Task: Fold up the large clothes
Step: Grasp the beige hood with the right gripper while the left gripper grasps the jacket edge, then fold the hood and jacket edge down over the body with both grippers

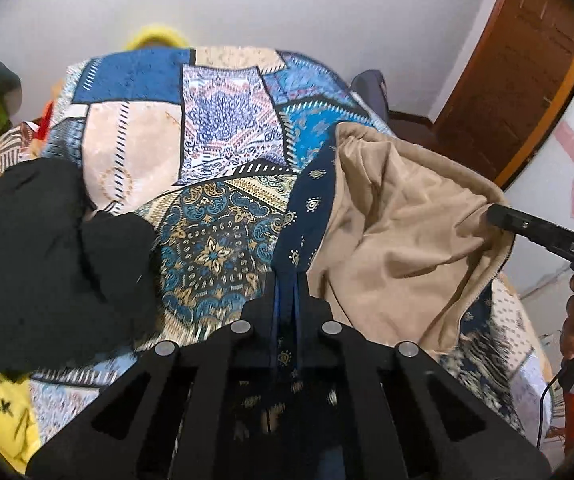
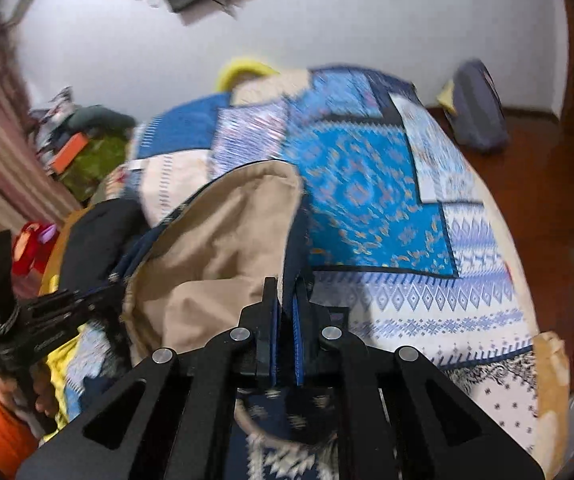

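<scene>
A patchwork-print bedspread [image 1: 223, 128] in blues, cream and gold covers the bed. A black cloth [image 1: 47, 248] is bunched at its left edge, with a yellow printed fabric [image 1: 3, 408] below it. Past the bed's far right corner stands a grey bag [image 2: 479, 108] on the wooden floor [image 2: 527, 152]. A wooden door [image 1: 527, 60] meets the white wall [image 1: 327, 8].
</scene>
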### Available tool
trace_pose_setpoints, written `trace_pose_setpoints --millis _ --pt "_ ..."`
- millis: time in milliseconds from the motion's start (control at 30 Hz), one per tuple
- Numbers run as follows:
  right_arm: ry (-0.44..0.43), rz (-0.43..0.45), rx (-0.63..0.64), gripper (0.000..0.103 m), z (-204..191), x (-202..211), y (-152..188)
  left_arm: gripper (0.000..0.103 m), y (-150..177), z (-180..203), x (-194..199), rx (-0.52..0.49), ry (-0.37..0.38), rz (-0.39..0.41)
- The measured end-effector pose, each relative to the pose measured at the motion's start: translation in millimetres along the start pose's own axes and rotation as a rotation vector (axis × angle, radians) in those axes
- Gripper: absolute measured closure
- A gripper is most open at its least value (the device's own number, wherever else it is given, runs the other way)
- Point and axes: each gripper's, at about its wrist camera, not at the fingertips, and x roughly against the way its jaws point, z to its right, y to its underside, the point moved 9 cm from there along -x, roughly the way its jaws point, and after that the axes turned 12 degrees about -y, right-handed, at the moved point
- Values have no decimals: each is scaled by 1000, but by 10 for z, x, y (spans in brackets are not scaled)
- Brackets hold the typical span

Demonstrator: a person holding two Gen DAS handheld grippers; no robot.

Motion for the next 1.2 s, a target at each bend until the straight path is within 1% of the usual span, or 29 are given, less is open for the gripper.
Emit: trace_pose_setpoints --millis 100,167,333,467,600,667,733,800,833,867,900,933,967,1000,1033,1100,1133,1167,1200 --pt "-24 3 55 98 -297 217 129 99 132 -21 252 -11 5 12" --pt "-25 -4 92 98 -436 316 271 99 297 -37 424 -21 12 10" --pt "-24 -56 122 98 -570 432 775 99 741 -77 652 -48 10 -8" --pt "-7 -114 82 98 -434 378 1185 101 1143 -167 679 -57 0 -49" --pt "33 -183 24 98 -201 269 1587 101 1480 -279 564 -47 -19 -115" --pt "85 -219 19 97 -53 206 1776 101 1629 -309 505 -49 -27 -146" --pt "112 -247 12 96 52 155 1884 100 1725 -315 473 -59 -53 -164" --pt "114 -259 -5 96 136 121 1915 94 1787 -283 449 -67 -58 -197" --pt "113 -259 -22 93 165 130 1913 93 1780 -263 444 -65 -53 -200" --pt "119 -262 -38 87 195 143 1899 89 1774 -252 452 -66 -49 -195" --pt "129 -267 -50 84 217 158 1871 79 1743 -221 467 -76 -55 -185" --pt "140 -265 -56 78 239 183 1835 72 1714 -203 481 -84 -64 -174" --pt "145 -258 -54 75 244 211 1802 61 1662 -171 512 -94 -74 -153" --pt "150 -245 -46 74 251 257 1748 54 1592 -128 557 -105 -78 -122" --pt "161 -230 -38 73 265 298 1709 51 1543 -97 586 -113 -78 -106" --pt "180 -204 -17 68 282 377 1616 42 1404 -9 650 -131 -80 -74" --pt "186 -195 -8 64 284 391 1587 40 1347 26 657 -136 -81 -61" --pt "195 -180 6 62 305 420 1509 37 1270 72 661 -147 -86 -46" --pt "200 -169 13 61 319 435 1453 31 1216 103 653 -159 -94 -38"
